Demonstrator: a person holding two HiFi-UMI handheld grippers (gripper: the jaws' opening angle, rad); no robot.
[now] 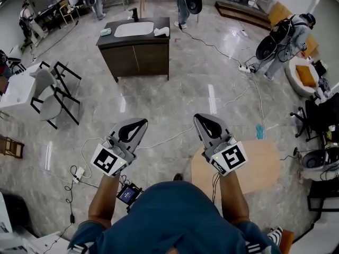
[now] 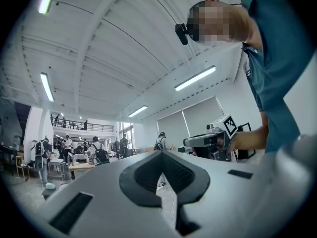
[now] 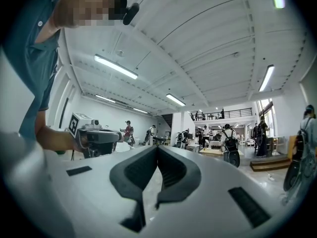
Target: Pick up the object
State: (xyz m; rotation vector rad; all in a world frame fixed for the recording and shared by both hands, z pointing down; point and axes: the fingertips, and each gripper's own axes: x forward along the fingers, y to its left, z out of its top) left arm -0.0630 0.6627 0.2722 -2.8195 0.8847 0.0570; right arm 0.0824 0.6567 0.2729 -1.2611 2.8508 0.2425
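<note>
Two grippers show in the lower half of the head view: the left gripper [image 1: 142, 123] and the right gripper [image 1: 198, 117]. Each carries one marker cube, which makes two cubes, one at lower left [image 1: 108, 160] and one at lower right. One dark sink cabinet [image 1: 135, 54] stands at upper centre, holding one white basin [image 1: 133, 29] and one black faucet [image 1: 134, 13]. Four standing people [image 1: 286, 36] can be made out along the top and right edges. Two black-framed chairs [image 1: 55, 89] are at the left. One round wooden desk [image 1: 254, 165] lies at lower right.
</note>
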